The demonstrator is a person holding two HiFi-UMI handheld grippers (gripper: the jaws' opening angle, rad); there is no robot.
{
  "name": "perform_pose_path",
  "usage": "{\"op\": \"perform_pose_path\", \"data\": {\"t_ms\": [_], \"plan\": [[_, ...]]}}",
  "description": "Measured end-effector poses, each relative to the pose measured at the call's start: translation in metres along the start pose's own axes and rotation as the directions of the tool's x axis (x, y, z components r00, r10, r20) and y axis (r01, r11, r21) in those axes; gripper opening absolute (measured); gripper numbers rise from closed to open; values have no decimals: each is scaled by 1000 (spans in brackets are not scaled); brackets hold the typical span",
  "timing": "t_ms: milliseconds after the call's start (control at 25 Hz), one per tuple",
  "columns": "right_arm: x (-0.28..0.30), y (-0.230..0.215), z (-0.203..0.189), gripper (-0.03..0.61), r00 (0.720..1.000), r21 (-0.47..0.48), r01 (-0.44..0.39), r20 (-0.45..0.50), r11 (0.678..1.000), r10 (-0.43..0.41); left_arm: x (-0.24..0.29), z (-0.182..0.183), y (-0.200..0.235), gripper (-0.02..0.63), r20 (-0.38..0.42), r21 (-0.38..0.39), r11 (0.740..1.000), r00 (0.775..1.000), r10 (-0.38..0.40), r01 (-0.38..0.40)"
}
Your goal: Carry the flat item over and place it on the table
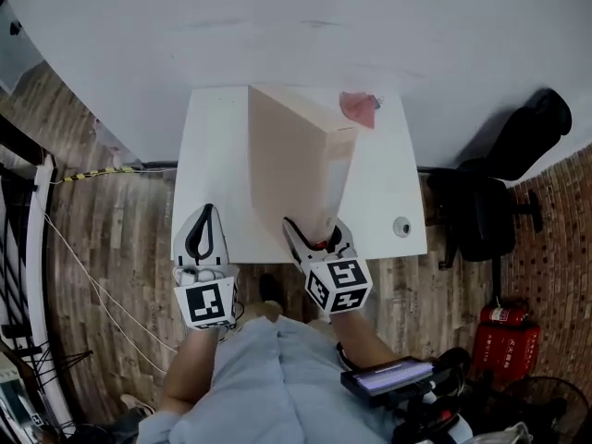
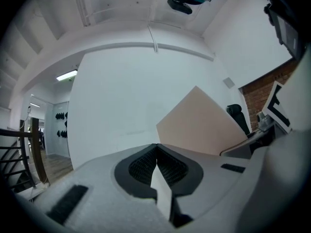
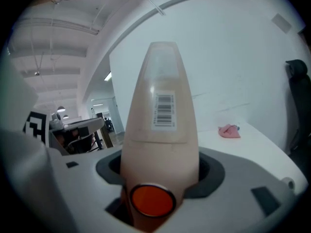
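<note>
One flat, smooth beige box (image 1: 287,155) sat clamped in the right gripper (image 1: 314,240) over the white table (image 1: 208,155). Left gripper's (image 2: 156,166) ribbed jaws were together.

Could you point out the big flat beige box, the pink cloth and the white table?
Flat beige box (image 1: 285,160): head view, on its broad face.
Pink cloth (image 1: 359,109): head view, on its middle.
White table (image 1: 211,146): head view, on the bare top left of the box.

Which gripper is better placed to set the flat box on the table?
Right: the right gripper clamps the flat box at the white table; the left gripper is shut, empty, beside it.
</note>
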State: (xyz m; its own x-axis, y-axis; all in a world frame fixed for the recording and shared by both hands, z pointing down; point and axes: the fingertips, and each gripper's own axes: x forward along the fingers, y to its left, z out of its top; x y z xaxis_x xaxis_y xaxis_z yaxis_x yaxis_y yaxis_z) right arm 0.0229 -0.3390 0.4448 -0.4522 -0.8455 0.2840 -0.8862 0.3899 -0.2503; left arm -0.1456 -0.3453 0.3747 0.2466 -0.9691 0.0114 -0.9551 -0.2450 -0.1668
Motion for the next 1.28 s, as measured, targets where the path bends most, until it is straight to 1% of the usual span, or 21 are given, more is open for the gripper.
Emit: {"op": "perform_pose_path", "data": {"t_ms": [200, 440, 640, 720, 840, 1000, 1120, 1280], "plan": [[51, 14, 22, 284, 1000, -15, -4, 18, 1000, 4, 39, -2, 37, 9, 7, -3, 1000, 1000, -14, 14], [78, 20, 34, 284, 1000, -10, -3, 13, 1000, 4, 60, 2, 54, 9, 21, 8, 999, 999, -34, 34], [91, 23, 35, 285, 1000, -8, -21, 3, 1000, 21, 68, -4, 62, 9, 9, 1, 1000, 1000, -24, 24], [96, 22, 33, 285, 1000, -1, -28, -13, 1000, 28, 71, -6, 63, 9, 6, 1, 1000, 1000, -19, 19], [104, 20, 27, 285, 998, 11, -41, -44, 999, 42, 77, -9, 63, 8, -19, -13, 1000, 1000, -11, 11], [114, 16, 21, 285, 995, 29, -59, -81, 998, 62, 83, -17, 65, 9, -39, -7, 1000, 999, 0, 0], [121, 11, 16, 287, 990, 63, -80, -114, 995, 87, 89, -28, 66, 9, -73, -26, 999, 997, 17, -19], [130, 7, 10, 287, 977, 137, -121, -159, 983, 142, 97, -38, 66, 9, -95, -19, 999, 995, 41, -43]]}}
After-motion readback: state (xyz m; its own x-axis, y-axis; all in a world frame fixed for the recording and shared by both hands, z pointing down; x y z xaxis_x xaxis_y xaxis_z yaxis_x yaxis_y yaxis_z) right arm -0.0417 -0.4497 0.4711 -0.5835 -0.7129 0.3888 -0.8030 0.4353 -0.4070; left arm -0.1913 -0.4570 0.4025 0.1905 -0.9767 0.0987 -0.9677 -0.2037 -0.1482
